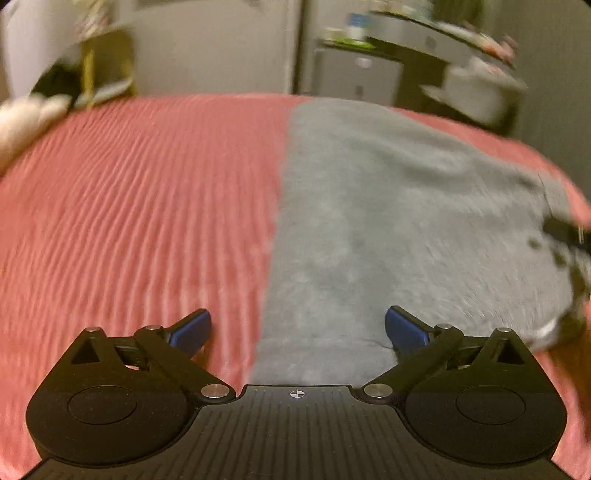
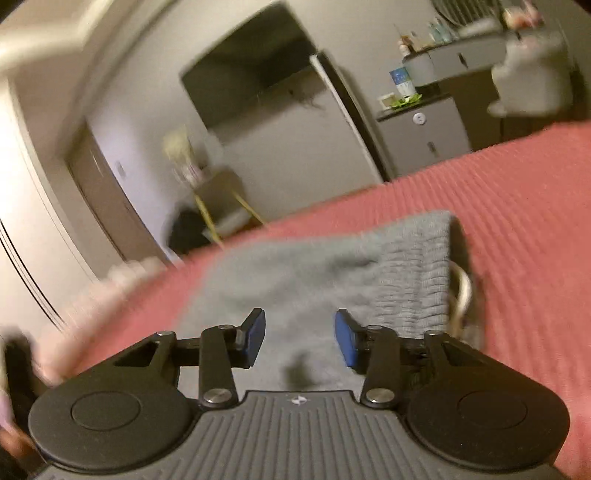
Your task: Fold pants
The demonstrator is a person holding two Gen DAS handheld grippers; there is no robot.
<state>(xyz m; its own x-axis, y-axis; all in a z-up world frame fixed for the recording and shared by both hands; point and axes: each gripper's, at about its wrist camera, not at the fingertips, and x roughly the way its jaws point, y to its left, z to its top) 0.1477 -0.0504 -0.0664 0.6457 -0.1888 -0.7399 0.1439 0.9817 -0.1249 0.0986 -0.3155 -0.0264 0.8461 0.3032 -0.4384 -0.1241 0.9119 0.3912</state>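
Grey fleece pants (image 1: pixel 388 221) lie flat on a red ribbed bedspread (image 1: pixel 147 206). In the left wrist view they run from the near edge to the far edge, right of centre. My left gripper (image 1: pixel 297 332) is wide open and empty, just above the pants' near left edge. In the right wrist view the pants (image 2: pixel 314 280) show their ribbed waistband (image 2: pixel 417 273) and a pale drawstring (image 2: pixel 463 291) at the right. My right gripper (image 2: pixel 300 341) is open and empty over the grey cloth. Both views are motion-blurred.
The red bedspread (image 2: pixel 517 221) covers the whole bed. Beyond it stand a wall, a dark TV (image 2: pixel 251 66), a small yellow-legged table (image 2: pixel 221 199), a grey cabinet (image 2: pixel 424 136) and cluttered shelves (image 1: pixel 436 33). A pale pillow (image 1: pixel 22 122) lies at the bed's far left.
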